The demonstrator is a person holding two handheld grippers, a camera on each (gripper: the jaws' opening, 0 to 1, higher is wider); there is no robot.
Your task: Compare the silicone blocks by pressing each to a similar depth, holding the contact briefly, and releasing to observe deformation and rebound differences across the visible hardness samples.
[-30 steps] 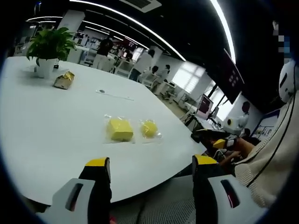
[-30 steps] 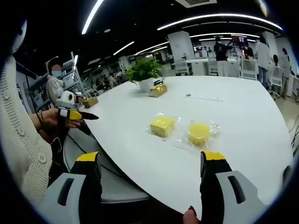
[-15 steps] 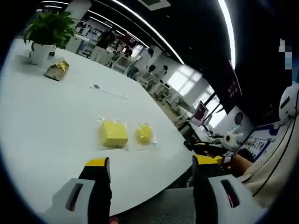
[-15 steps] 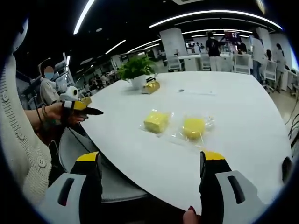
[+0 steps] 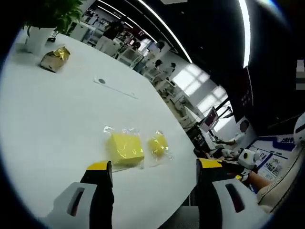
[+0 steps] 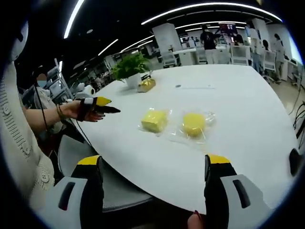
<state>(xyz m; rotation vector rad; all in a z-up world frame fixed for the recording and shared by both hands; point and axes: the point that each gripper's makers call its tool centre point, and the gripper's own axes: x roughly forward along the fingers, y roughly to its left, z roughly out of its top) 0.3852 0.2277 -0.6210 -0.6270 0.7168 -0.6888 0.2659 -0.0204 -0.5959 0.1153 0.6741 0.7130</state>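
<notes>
Yellow silicone lies bagged on the white desk [image 5: 47, 124]: in the left gripper view, the square block [image 5: 125, 149] sits just beside the round block [image 5: 158, 144], near the desk's edge, beyond the left tongs [image 5: 155, 172], whose jaws stand apart, empty. In the right gripper view, both blocks lie near the desk's near edge, ahead of the right tongs [image 6: 154, 168], likewise spread and empty; the left tongs reach over the desk's corner.

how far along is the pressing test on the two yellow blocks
Nothing looks done yet: the square block and the round block lie untouched in their clear wrappers on the white table. In hand: the left gripper hangs open near the square block, the right gripper open short of the table edge. Left: every press, hold and release.
</notes>
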